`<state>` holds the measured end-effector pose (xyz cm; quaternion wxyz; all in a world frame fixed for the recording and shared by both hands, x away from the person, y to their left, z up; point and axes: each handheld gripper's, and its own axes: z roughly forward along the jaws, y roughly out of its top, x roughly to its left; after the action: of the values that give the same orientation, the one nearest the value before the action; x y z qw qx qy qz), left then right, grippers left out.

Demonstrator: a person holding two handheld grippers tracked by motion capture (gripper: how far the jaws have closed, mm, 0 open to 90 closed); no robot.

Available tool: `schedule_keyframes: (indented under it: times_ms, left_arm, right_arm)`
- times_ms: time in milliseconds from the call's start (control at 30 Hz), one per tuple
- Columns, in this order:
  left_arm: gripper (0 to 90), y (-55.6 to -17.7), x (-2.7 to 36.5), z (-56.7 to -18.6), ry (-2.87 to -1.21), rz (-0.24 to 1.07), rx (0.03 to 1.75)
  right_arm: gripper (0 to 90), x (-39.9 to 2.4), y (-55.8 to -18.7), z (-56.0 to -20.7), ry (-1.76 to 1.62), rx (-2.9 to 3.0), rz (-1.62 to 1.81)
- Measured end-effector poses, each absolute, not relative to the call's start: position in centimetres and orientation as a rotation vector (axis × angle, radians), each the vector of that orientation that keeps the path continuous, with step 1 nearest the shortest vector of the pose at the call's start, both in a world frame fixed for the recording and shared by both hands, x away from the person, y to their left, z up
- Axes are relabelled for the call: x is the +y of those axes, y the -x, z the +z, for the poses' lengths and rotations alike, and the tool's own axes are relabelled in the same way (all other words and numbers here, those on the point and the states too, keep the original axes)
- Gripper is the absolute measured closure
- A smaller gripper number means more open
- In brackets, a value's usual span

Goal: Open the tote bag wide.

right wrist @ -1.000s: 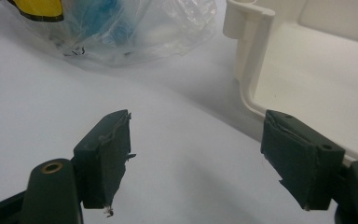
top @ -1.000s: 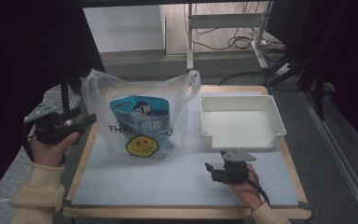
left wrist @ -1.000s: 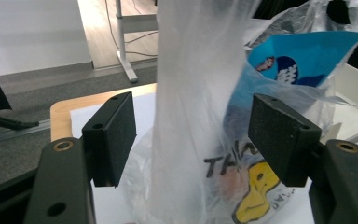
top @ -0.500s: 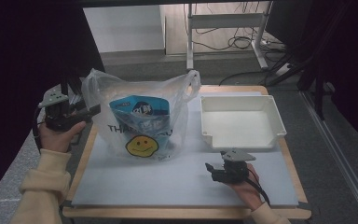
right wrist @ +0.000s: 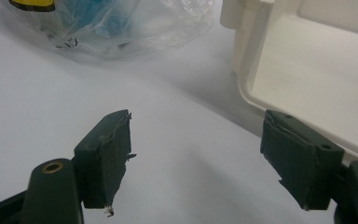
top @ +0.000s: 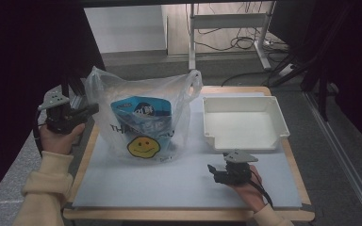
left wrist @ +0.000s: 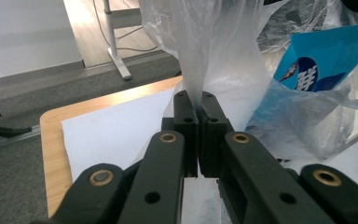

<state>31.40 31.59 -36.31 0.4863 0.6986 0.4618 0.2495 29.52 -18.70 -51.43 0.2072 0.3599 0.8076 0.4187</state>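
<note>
Tabletop of pale wood point(top: 88, 155) carries a smooth white rectangular mat point(top: 169, 183) that leaves a wooden border showing along the edges. The mat lies bare from about 6 o'clock round to 8 o'clock, a wide flat stretch in front of the bag.

Next in size, a thin, crinkled, translucent plastic carrier bag point(top: 141, 113) printed with a yellow smiley face stands toward 10 o'clock on the mat, its handles raised. Inside it a glossy blue snack packet point(top: 140, 110) stands upright.

At 2 o'clock sits a shallow white rectangular plastic tray point(top: 245, 141) with rounded corners and a raised rim, a narrow gap of mat between it and the bag.

The left gripper point(top: 92, 109), held in a hand in a cream sleeve off the table's 9 o'clock edge, has just been closing. In the left gripper view its black jaws are pressed together on a pinched fold of the bag's film point(left wrist: 198, 88), which rises in soft pleats above them.

The right gripper point(top: 210, 168) rests low on the mat at about 5 o'clock, just in front of the tray's near rim. In the right gripper view its jaws stand wide apart with nothing between them, their dark pads point(right wrist: 103, 156) scuffed and ragged at the edges.
</note>
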Motion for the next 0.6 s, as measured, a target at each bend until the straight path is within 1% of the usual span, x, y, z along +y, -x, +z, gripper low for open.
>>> schedule_keyframes:
  times_ms: [167,333,600]
  left_arm:
    - [89.4,-31.2,31.8,-36.3,-1.691,0.592,1.098]
    - [89.5,-31.1,31.8,-36.4,-1.687,0.589,1.072]
    - [89.5,-31.2,32.0,-37.0,-1.685,0.581,1.061]
  right_arm:
    - [24.4,-18.4,-29.6,-51.1,-0.996,2.237,1.164]
    - [25.1,-17.8,-29.4,-49.9,-0.974,2.225,1.205]
    - [26.1,-17.3,-30.0,-46.8,-0.953,2.169,1.265]
